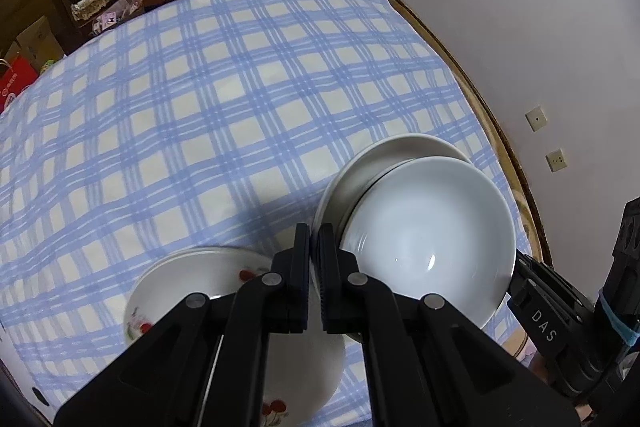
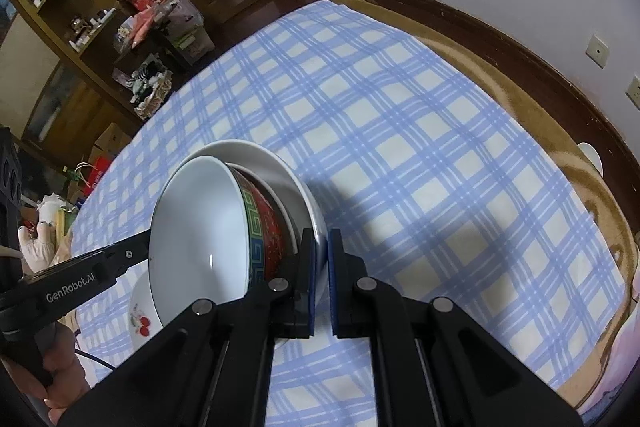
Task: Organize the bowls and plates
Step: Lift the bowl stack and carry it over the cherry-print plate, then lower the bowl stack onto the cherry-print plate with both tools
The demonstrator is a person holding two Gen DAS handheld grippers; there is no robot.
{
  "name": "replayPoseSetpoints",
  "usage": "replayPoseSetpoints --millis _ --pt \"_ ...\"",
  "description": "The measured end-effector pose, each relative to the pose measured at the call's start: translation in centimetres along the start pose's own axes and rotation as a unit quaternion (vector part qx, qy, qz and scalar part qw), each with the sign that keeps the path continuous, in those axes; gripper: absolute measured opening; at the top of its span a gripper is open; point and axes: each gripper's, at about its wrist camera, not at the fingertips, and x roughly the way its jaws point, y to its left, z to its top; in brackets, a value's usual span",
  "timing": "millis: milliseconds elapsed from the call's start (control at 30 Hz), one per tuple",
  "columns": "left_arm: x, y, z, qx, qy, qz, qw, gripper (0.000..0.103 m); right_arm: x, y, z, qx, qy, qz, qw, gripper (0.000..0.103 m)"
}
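Above a table draped in a blue-and-white checked cloth [image 1: 224,99], 2 handheld grippers share a lifted stack of crockery. The left gripper [image 1: 314,259] has its fingers nearly together, pinching the rim of a white plate [image 1: 384,155] that stands tilted on edge. Nested against that plate is a bowl [image 1: 432,235], white inside and banded in red, green and blue outside, as the right wrist view shows [image 2: 260,227]. The right gripper [image 2: 322,267] also has its fingers closed to a narrow gap on the plate's rim [image 2: 312,215]; its blue pads [image 2: 312,287] press the white edge. In the left wrist view the right gripper's body [image 1: 544,311] touches the bowl's far rim, and in the right wrist view the left gripper's arm [image 2: 80,275] meets the bowl's left rim.

Under the stack, near the cloth's front edge, lies a white plate painted with red cherries [image 1: 192,279], also seen in the right wrist view [image 2: 140,315]. It rests flat on the cloth. A tan mat [image 2: 500,75] shows beyond the cloth's right edge, next to the wall [image 1: 500,7] with 2 sockets [image 1: 557,159]. Cluttered shelves [image 2: 80,27] stand past the far left corner.
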Motion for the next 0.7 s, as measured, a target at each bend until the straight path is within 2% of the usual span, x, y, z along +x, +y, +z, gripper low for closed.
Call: replayPoseSetpoints --millis 267,467,700 --pt "-3.7 2.6 -2.5 -0.021 -0.016 0.012 0.9996 0.002 -1.8 3.6 -1.9 -0.035 -0.008 0.011 0.999 0.007" --pt "-6.5 5.3 -5.3 -0.045 -0.024 0.03 0.9983 0.002 -2.5 6.4 -4.1 -0.059 0.001 0.036 0.998 0.007" --pt "-7.6 7.7 -8.2 -0.066 -0.025 0.048 0.9964 0.002 -2.3 8.7 -6.5 -0.086 0.012 0.045 0.995 0.007"
